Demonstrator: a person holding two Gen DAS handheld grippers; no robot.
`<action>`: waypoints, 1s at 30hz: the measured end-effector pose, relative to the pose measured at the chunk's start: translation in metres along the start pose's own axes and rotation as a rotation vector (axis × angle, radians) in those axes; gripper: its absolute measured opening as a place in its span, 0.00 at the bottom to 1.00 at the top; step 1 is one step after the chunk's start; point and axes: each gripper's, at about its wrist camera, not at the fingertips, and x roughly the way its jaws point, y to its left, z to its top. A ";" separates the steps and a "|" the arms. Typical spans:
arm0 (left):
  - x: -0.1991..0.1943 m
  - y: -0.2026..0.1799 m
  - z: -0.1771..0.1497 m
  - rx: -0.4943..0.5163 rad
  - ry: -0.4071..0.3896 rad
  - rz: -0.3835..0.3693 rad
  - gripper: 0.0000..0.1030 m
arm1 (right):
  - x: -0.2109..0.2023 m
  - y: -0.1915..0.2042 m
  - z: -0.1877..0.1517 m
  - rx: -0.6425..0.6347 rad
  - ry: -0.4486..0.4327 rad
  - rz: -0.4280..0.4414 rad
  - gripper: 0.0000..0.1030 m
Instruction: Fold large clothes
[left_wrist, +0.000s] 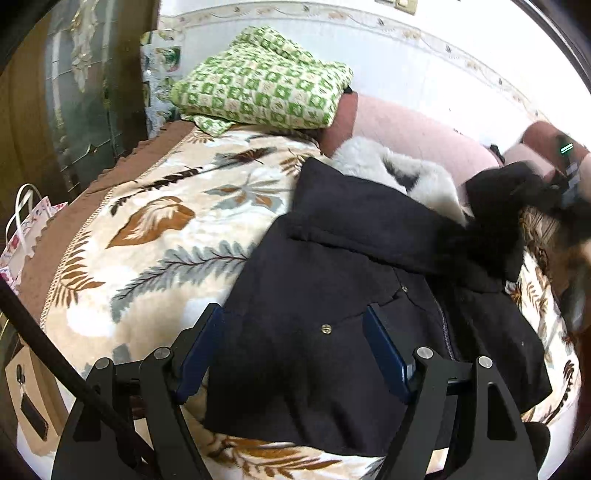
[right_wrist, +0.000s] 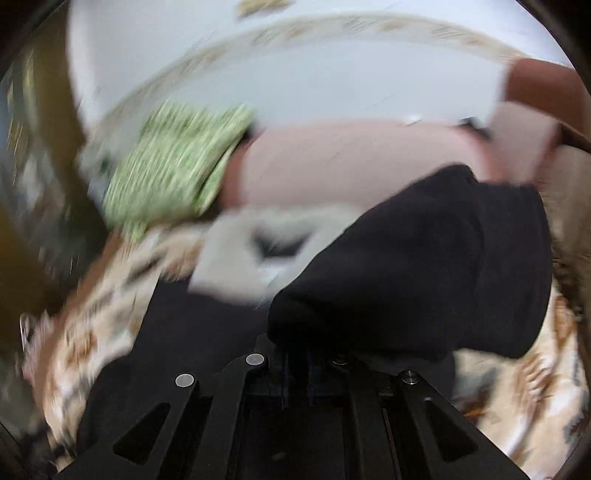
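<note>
The large black hooded coat with white fleece lining lies spread on the bed, its snap-button front facing up and the pale lining showing at the collar. The right tool has its fingers closed together on a bunch of black fabric, a sleeve or hood end as far as the heavy blur allows, and holds it raised above the rest of the garment. The left tool hovers over the coat's lower front with its blue-padded fingers spread wide, gripping nothing.

I judge the folding to be at an early stage: one part looks to be on its way inward, while the body is unfolded and the opposite side and the halving remain to be done.

Under the coat is a cream blanket printed with brown and grey leaves. A folded green-and-cream checked cloth sits at the far end beside pink cushions, against a white wall with a patterned border.
</note>
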 end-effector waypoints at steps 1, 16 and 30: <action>-0.003 0.003 0.000 -0.005 -0.006 0.000 0.74 | 0.022 0.023 -0.014 -0.042 0.049 0.002 0.08; 0.040 0.000 0.037 0.014 0.049 -0.072 0.77 | 0.031 0.060 -0.112 -0.148 0.098 0.122 0.66; 0.219 -0.090 0.121 -0.014 0.267 -0.310 0.77 | -0.014 -0.053 -0.114 0.220 -0.036 0.048 0.70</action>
